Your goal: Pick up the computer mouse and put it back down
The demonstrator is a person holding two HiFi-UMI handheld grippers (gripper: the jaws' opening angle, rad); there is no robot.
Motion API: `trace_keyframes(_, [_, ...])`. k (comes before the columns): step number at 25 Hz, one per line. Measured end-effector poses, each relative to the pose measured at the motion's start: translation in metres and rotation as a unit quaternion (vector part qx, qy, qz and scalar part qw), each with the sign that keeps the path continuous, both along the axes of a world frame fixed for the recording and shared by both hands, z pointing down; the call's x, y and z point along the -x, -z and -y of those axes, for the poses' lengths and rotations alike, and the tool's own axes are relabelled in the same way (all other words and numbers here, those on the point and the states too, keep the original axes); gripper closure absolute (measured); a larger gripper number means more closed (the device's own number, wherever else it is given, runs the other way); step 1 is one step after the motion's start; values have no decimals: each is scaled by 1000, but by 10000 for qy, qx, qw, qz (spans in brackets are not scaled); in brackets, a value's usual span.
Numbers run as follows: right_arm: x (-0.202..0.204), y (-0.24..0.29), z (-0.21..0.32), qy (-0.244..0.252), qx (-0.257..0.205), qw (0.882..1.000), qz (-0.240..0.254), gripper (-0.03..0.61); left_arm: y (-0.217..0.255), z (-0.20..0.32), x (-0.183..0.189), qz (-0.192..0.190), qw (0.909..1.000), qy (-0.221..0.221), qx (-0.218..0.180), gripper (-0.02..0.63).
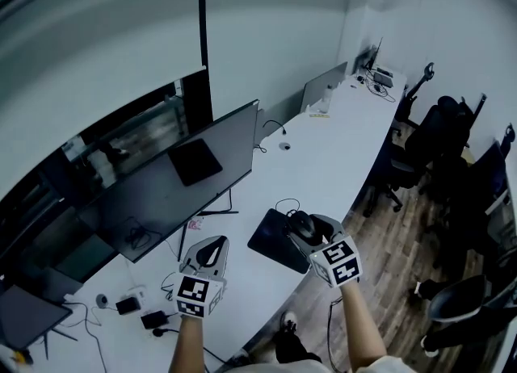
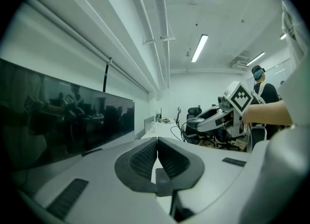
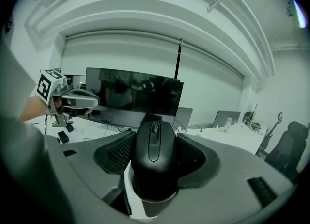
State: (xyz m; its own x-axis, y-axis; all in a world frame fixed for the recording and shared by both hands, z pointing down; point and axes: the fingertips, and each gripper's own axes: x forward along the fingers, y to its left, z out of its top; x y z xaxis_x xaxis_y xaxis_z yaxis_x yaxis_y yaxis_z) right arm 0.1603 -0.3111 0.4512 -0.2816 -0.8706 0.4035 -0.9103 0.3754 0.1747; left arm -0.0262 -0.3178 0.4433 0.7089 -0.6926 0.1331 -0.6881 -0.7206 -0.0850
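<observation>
Long white desk [image 1: 323, 161], office room. We list: one black computer mouse [image 3: 154, 145], clamped between the pads of our right gripper [image 1: 304, 226], held clear of the desk above a dark mouse pad [image 1: 266, 242]. Our left gripper [image 2: 157, 155], jaws pressed together, empty, near it. One dark monitor [image 1: 178, 186] behind.

A long white desk [image 1: 323, 161] curves away. On it stand a dark monitor [image 1: 182, 190], a black mouse pad [image 1: 268, 238] near its front edge, a grey laptop [image 1: 321, 87] farther along, and what look like chargers [image 1: 128, 305] among loose cables.
</observation>
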Motion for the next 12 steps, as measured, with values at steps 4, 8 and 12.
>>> trace_keyframes(4, [-14,-31,16,29,192,9998,105,301,-9,10,-19,1,9999,36,-148,595])
trace_keyframes(8, [-22,-72,41,125,492,9983,271,301,-32,26,-38,150,9998,87,104,595])
trace_keyframes(12, [-23,-117,70,372,835,9952,344,301,-56,41,-51,284,9986,240,371,595])
